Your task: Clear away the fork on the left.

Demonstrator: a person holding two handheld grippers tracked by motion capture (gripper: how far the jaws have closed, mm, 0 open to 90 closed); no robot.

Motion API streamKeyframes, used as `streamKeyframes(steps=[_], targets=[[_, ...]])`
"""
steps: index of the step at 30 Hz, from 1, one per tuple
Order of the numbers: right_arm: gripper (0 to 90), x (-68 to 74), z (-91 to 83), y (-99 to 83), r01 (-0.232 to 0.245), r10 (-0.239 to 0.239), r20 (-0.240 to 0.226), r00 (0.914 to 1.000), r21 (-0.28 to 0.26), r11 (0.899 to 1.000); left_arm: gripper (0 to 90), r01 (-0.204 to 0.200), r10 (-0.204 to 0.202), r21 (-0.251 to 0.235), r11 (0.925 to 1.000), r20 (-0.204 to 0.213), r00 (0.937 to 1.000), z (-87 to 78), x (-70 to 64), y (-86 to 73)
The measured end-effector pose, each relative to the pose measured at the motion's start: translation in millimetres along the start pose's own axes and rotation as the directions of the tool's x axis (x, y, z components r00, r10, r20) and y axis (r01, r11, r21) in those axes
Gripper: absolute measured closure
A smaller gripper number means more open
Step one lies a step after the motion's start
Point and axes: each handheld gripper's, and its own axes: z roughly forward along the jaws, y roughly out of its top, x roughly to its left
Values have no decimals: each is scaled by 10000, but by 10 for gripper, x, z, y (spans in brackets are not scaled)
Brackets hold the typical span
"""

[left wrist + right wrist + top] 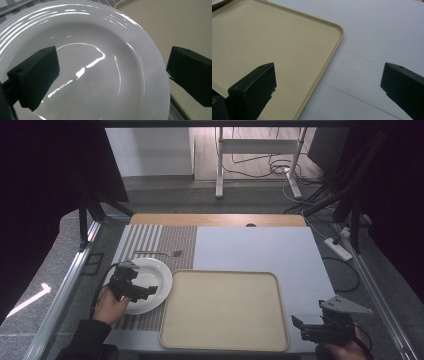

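The left gripper hangs with jaws wide apart over the white plate on the striped mat, so I think it must next pinch the rim, while the right gripper waits, jaws apart, by the tray.

Left claw: black body, blocky, with a small grey three-cornered plate on top at its 12 o'clock edge. A black cable loops from its rear at 8 o'clock. In the left gripper view its two jaws are matt black rectangular blocks; the one at 9 o'clock shows a small round hole near its upper corner.

Right claw: black body, with a larger grey three-cornered plate on top at 1 o'clock carrying small dark screw points. Its jaws are matt black blocks, each with a small hole near the top.

Left sleeve: dark, long, ending at the wrist.
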Motion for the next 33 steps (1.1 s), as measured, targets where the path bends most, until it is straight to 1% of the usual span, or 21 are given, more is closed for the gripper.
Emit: streamKeyframes(steps=[2, 3, 4, 5, 6, 8, 9, 11, 16, 20, 23, 29, 33], targets=[[7, 1, 1, 0, 9, -9, 0, 10000, 8, 10000, 0, 37, -36, 3, 10000, -13, 10000, 14, 15, 17], [7, 2, 2, 1, 17, -17, 7, 10000, 9, 10000, 0, 145, -144, -76, 9999, 100, 9998, 38, 51, 52], [7, 2, 2, 1, 21, -21, 9, 10000, 11, 10000, 0, 163, -161, -159, 9997, 140, 9998, 47, 71, 69], [7, 2, 2, 1, 19, -19, 11, 10000, 11, 10000, 0, 163, -161, -159, 9997, 140, 9998, 47, 71, 69], [7, 2, 2, 1, 16, -16, 8, 10000, 20, 10000, 0, 200, -197, -268, 9994, 108, 9997, 57, 87, 86], [7, 1, 3, 1, 6, -6, 12, 10000, 30, 10000, 0, 233, -232, -333, 9992, 28, 9997, 80, 121, 125], [7, 1, 3, 1, 9, -9, 13, 10000, 29, 10000, 0, 231, -235, -405, 9989, -100, 9997, 103, 147, 164], [7, 1, 3, 1, 10, -10, 14, 10000, 32, 10000, 0, 233, -239, -457, 9987, -128, 9996, 115, 159, 183], [7, 0, 4, 2, 0, 0, 13, 10000, 56, 10000, 0, 268, -291, -582, 9979, -403, 9988, 176, 215, 286], [7, 0, 4, 1, -8, 7, 24, 10000, 68, 10000, 0, 270, -315, -673, 9974, -675, 9972, 229, 274, 370], [7, -1, 7, 2, -5, 5, 34, 10000, 85, 10000, 0, 335, -393, -754, 9966, -771, 9962, 272, 320, 430], [7, -4, 11, 2, -25, 25, 44, 10000, 116, 9999, 0, 368, -423, -666, 9971, -835, 9956, 390, 414, 547], [7, -3, 12, 2, -27, 26, 53, 10000, 131, 9999, 0, 477, -528, -605, 9970, -852, 9950, 451, 478, 616]])
